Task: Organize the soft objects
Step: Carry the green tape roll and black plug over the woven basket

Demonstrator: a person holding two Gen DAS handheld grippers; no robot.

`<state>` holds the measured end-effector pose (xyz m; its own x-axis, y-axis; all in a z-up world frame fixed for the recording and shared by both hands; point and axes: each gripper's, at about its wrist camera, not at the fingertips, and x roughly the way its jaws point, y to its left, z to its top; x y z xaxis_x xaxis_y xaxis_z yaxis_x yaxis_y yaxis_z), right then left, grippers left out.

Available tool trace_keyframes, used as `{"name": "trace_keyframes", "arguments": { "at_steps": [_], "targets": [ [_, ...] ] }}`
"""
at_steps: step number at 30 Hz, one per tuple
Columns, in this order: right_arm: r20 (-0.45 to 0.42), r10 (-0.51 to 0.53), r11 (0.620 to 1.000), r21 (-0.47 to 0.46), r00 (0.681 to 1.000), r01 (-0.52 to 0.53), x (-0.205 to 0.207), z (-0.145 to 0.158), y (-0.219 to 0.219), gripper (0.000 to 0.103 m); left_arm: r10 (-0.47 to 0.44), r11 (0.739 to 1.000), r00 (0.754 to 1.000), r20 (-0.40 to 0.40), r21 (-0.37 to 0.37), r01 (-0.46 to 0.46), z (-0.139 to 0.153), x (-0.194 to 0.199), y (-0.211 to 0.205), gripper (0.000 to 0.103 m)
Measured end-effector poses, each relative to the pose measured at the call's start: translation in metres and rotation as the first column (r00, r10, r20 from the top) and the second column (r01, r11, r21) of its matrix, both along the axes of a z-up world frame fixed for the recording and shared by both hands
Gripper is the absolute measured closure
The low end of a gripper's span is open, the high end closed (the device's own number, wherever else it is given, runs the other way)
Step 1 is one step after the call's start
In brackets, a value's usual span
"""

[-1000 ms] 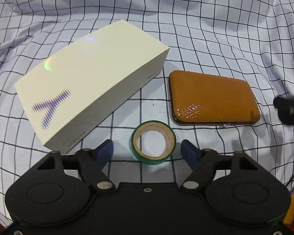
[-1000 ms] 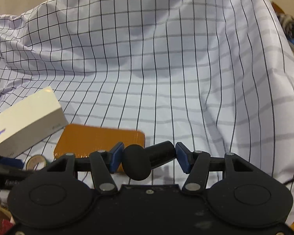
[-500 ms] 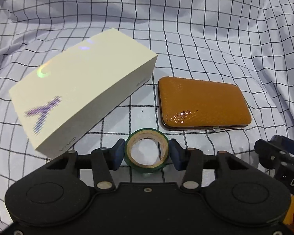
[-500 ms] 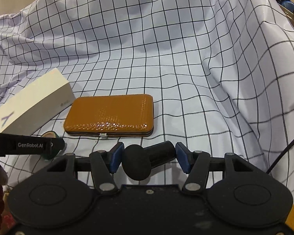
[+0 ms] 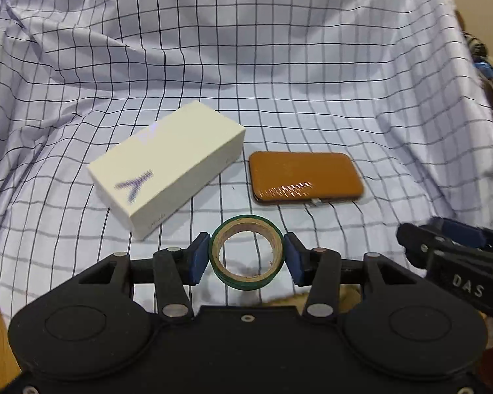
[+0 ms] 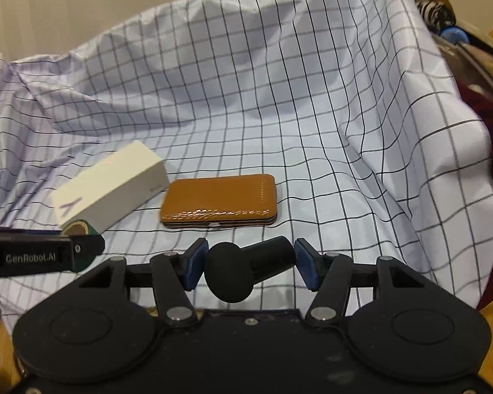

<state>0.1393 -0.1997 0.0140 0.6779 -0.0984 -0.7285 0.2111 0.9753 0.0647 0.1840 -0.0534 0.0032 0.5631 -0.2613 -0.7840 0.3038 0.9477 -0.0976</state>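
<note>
Left wrist view: the left gripper (image 5: 246, 257) is closed on the roll of green tape (image 5: 246, 255), its blue pads (image 5: 198, 258) pressing the roll's outer rim on either side. The roll sits squarely between the fingers with its open core facing the camera, raised clear of the checked cloth (image 5: 279, 65). Beyond it on the cloth lie the white box (image 5: 167, 167), at an angle, and the brown case (image 5: 304, 175) just to its right, the two close but apart. The right gripper's black body shows at the lower right edge.

Right wrist view: the right gripper (image 6: 249, 264) is clamped on a black tool with a rounded head (image 6: 243, 267), the head by the left pad and the cylindrical end against the right pad. The left gripper enters from the left edge, with the tape partly visible behind it.

Compared with one second ago, the left fingers, then spread wide of the tape lying flat on the cloth, have closed onto it, and the roll has come up off the cloth. Box and case now appear smaller and farther off in both views. The right gripper's hold on the black tool is unchanged.
</note>
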Motion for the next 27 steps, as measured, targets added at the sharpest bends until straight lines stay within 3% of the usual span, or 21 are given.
{"name": "trace_keyframes", "arguments": {
  "at_steps": [12,27],
  "targets": [
    [0.084,0.041,0.999,-0.018,0.996,-0.039,-0.081,0.029,0.035,0.047,-0.011,1.0,1.0,-0.014,-0.013,0.01,0.002,-0.081,0.019,0.055],
    [0.147,-0.006,1.0,0.01,0.989,0.005,-0.147,0.038,0.048,0.046,-0.017,0.999,1.0,0.003,-0.037,0.018,-0.005,-0.141,0.014,0.055]
  ]
}}
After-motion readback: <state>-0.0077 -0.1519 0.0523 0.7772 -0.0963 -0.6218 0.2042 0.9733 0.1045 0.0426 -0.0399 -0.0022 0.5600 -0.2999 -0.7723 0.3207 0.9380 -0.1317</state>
